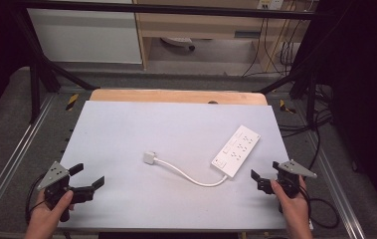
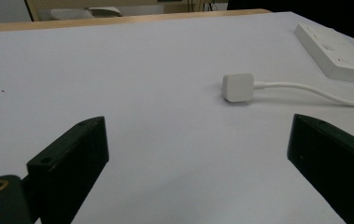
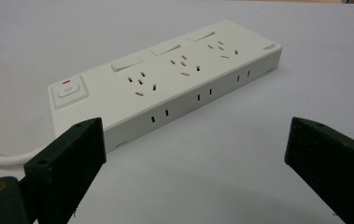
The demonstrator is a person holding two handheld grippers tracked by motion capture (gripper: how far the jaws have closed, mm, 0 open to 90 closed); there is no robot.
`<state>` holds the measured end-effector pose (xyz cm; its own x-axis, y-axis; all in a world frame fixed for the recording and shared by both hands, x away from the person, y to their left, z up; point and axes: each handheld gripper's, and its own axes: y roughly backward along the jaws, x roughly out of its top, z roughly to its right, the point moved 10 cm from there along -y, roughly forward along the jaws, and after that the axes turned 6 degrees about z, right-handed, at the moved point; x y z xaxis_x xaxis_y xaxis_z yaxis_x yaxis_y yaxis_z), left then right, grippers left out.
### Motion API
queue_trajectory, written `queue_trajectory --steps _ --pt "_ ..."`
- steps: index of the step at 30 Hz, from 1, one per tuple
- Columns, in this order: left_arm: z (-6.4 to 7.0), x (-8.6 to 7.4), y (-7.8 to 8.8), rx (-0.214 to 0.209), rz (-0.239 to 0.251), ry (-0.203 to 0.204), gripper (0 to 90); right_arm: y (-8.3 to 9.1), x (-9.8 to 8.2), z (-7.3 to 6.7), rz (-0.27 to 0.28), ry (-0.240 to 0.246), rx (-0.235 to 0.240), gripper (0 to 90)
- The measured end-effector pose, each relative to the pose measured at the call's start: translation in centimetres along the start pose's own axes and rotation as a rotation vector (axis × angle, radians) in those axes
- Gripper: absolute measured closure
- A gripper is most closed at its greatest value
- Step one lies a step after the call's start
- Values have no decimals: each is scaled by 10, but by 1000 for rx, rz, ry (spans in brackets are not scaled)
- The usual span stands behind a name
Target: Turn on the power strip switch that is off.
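A white power strip (image 1: 235, 151) lies flat on the white table top (image 1: 141, 124), right of centre, angled away to the right. Its short white cable (image 1: 191, 177) curves left to a square white plug (image 1: 149, 158) near the middle. My left gripper (image 1: 89, 175) is held low at the front left, open and empty, pointed toward the plug (image 2: 237, 87) with the strip (image 2: 336, 51) beyond. My right gripper (image 1: 265, 170) is at the front right, open and empty, close to the strip's switch end. The strip (image 3: 165, 79) lies just ahead of its jaws.
A wooden strip (image 1: 176, 96) borders the table's far edge. Black frame bars (image 1: 42, 74) stand at both far corners, and loose black cables (image 1: 320, 124) trail along the right side. Bare white surface spreads over the left and far parts of the table.
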<state>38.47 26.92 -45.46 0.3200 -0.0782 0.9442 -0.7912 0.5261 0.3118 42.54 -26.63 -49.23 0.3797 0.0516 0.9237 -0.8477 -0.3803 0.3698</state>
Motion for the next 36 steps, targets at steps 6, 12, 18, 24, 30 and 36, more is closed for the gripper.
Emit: queue_trajectory --steps 6,12,18,24,30,36 --pt "0 0 0 1 -2 -5 57 2 2 0 -7 2 -1 51" --pt "0 -1 -1 4 -6 -10 57 4 7 1 0 -3 -10 46" --pt "0 -1 -1 5 -8 -10 57 7 12 2 11 -27 -12 41" --pt "0 -1 -1 3 -7 -13 57 9 15 3 21 -42 -11 38" --pt "0 -1 -2 5 -7 -12 57 10 17 2 28 -43 -6 34" --pt "0 -1 -1 4 -7 -13 57 11 17 1 25 -31 -9 33"
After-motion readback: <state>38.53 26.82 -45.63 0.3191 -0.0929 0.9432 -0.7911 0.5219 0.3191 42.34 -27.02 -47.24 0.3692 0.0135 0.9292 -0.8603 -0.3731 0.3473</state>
